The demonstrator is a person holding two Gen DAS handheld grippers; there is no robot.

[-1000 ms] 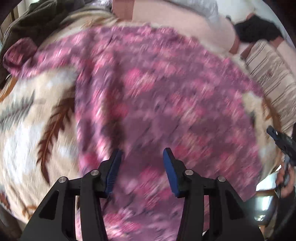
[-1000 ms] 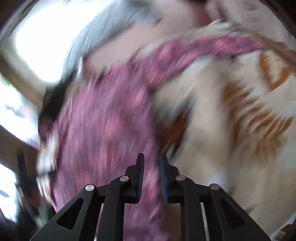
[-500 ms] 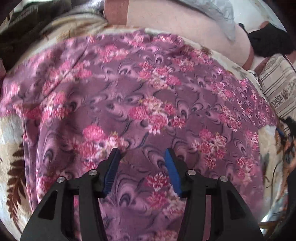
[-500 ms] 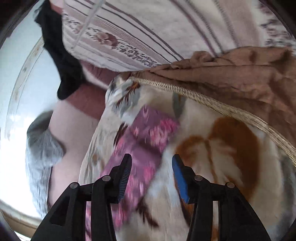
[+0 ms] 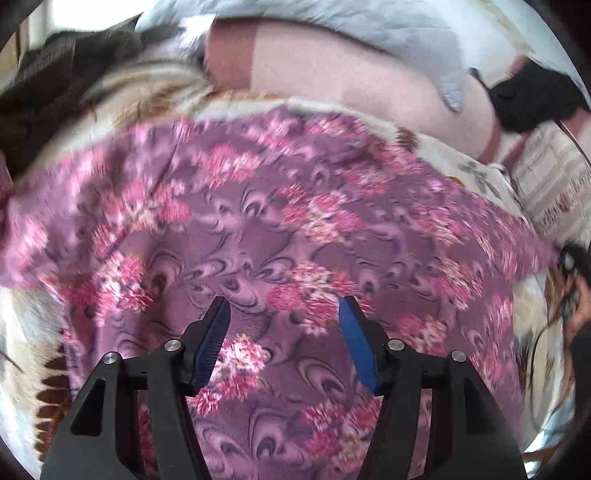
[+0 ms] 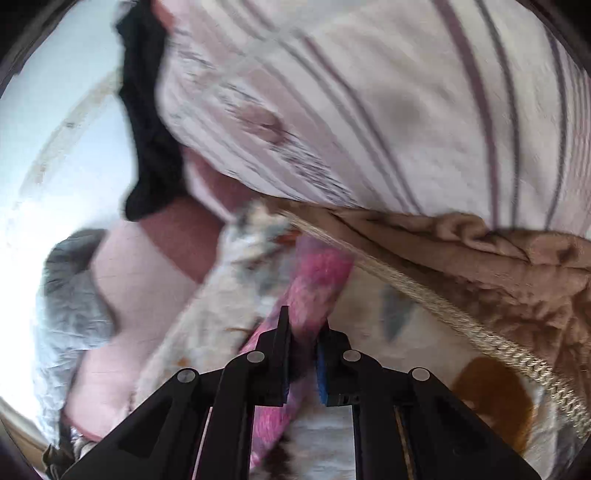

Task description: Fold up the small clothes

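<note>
A purple garment with pink flowers lies spread flat on a cream blanket with brown leaf prints. My left gripper is open and empty, hovering just above the middle of the garment. In the right wrist view, my right gripper is shut on a sleeve-like end of the same purple garment, which sticks out past the fingertips over the blanket.
A pink bolster pillow and a grey cloth lie at the back. A black cloth and a striped pillow sit at the right. A brown fuzzy blanket with a braided edge lies beside the sleeve.
My right gripper has moved onto the garment's sleeve end and closed on it. My left gripper stays open over the garment, shifted slightly.
</note>
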